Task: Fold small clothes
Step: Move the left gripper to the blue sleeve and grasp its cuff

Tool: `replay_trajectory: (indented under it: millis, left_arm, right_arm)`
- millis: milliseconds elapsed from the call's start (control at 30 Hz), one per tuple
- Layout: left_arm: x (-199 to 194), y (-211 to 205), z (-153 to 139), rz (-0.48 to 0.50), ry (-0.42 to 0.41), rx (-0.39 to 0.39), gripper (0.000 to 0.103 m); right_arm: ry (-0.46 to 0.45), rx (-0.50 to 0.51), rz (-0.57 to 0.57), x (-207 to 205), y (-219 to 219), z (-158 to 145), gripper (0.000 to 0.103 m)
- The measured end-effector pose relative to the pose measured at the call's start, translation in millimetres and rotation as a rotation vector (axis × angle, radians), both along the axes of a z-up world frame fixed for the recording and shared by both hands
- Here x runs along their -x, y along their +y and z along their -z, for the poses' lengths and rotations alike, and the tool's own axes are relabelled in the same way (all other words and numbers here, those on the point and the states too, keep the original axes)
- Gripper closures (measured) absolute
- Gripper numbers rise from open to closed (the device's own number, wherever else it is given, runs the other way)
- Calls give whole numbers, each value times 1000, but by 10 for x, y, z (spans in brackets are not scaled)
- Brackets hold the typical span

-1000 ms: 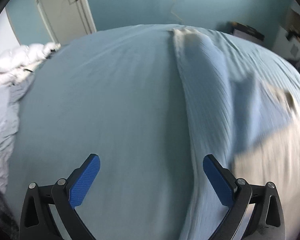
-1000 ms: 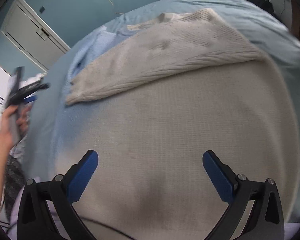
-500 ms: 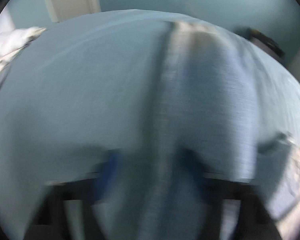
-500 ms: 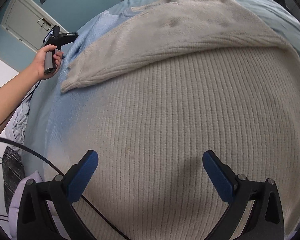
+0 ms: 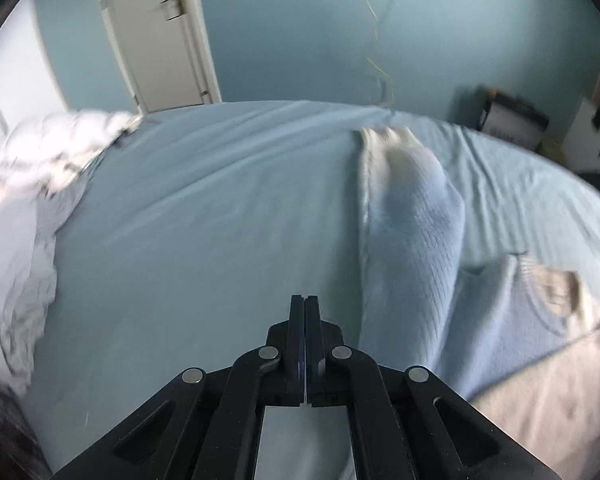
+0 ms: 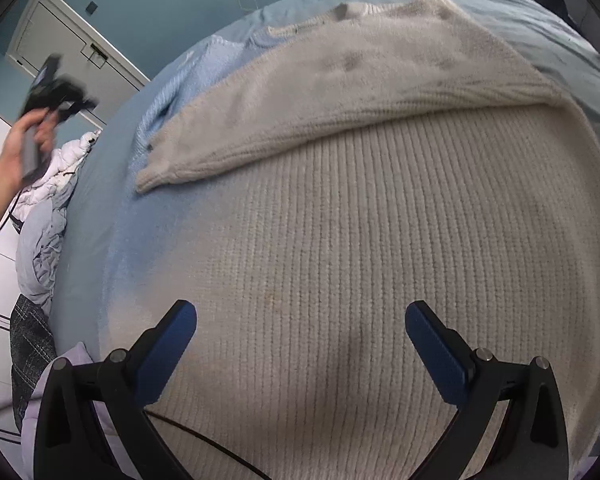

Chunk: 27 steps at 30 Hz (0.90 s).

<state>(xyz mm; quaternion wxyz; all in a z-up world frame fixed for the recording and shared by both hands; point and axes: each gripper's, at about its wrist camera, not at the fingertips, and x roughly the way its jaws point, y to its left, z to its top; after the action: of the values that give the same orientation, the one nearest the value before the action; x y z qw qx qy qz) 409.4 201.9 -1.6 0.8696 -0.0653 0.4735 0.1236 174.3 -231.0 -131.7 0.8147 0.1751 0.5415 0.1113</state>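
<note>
Left gripper (image 5: 304,304) tilts down over the bed (image 5: 204,216), jaws just snapped together, empty. Right gripper (image 6: 300,320) hovers with jaws apart above the sweater (image 6: 359,240) spread on the bed.

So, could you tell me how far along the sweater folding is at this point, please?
Done: one sleeve is folded across the cream-and-blue sweater on the bed. In hand: nothing; the left gripper has just closed, empty and raised above the sheet, and the right gripper hovers open over the body. Left: the blue sleeve lies unfolded, and the body is not yet folded.
</note>
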Motion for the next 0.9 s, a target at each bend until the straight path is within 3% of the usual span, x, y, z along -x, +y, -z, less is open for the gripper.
replay_trajectory:
  millis: [67, 200, 400, 467, 533, 567, 633, 733, 900]
  left_arm:
    - [260, 97, -29, 8, -4, -11, 103]
    - [536, 141, 63, 70, -7, 65, 103]
    - [422, -49, 604, 34, 145, 445, 99]
    - [309, -120, 825, -4, 199, 522, 81]
    - [216, -137, 950, -48, 197, 580, 8]
    - [194, -136, 966, -80, 153, 608, 2]
    - [124, -117, 933, -120, 90, 583, 1]
    - [-137, -36, 978, -232, 59, 470, 1]
    - [-719, 103, 1198, -268, 72, 465, 2]
  right_arm:
    - [6, -24, 7, 32, -30, -31, 1]
    - [12, -60, 27, 52, -8, -38, 1]
    - [37, -50, 40, -42, 90, 9, 1]
    - [44, -57, 45, -56, 95, 30, 1]
    - [58, -68, 44, -62, 92, 63, 1]
    - [63, -71, 41, -53, 77, 76, 1]
    - [69, -74, 36, -57, 75, 95, 1]
    - [72, -79, 28, -62, 66, 112, 1]
    - [104, -73, 12, -97, 77, 243, 1]
